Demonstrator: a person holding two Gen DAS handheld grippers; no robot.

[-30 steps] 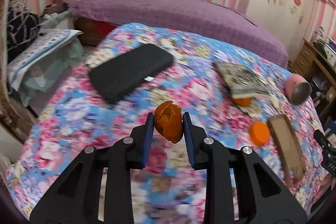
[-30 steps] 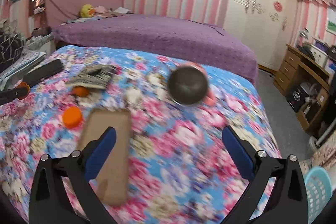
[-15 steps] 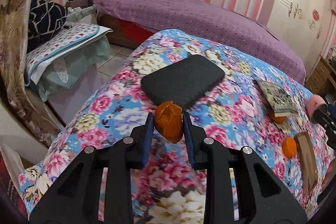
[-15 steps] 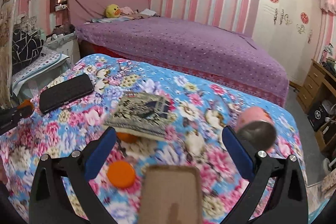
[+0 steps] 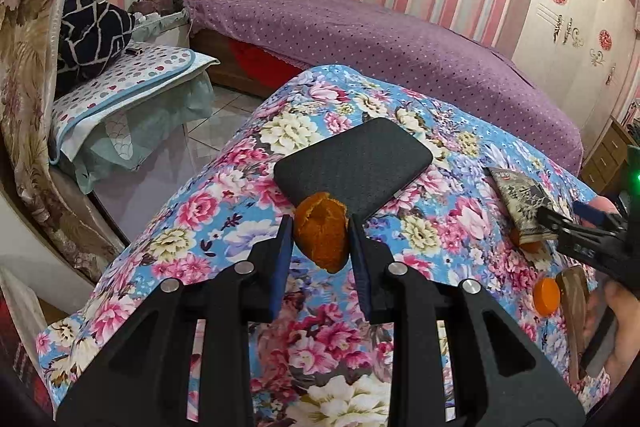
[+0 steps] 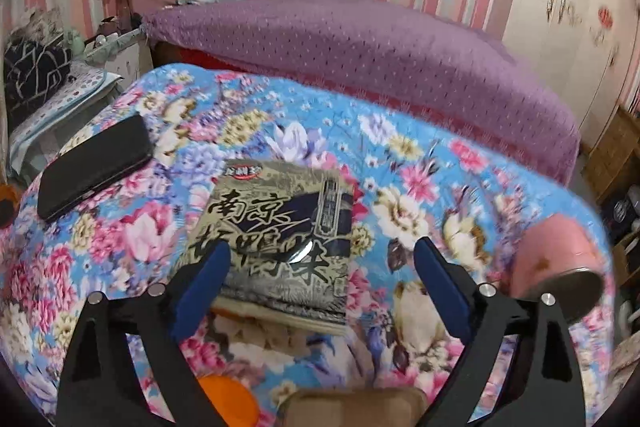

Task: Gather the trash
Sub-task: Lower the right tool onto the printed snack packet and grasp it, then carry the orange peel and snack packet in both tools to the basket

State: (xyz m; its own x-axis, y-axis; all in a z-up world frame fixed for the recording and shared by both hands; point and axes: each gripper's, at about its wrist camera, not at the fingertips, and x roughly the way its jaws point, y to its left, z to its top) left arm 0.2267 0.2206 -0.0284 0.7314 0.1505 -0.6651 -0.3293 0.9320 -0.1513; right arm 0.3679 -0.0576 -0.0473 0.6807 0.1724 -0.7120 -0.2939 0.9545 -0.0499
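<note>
Swinging leftward, both grippers are now facing the near-left part of the floral table.

Left wrist view: left gripper is clamping a soft, light orange peel above the floral cloth. Right wrist view: right gripper, jaws just closing slightly but still wide, is hovering over a crinkly, slippery snack packet; its near edge looks easiest to pinch.

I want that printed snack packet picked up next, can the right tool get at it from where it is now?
Probably yes. The right tool has just been closing but stands open, pads off the snack packet, which lies flat on the floral cover with nothing on top. The pink cup sits clear.
</note>
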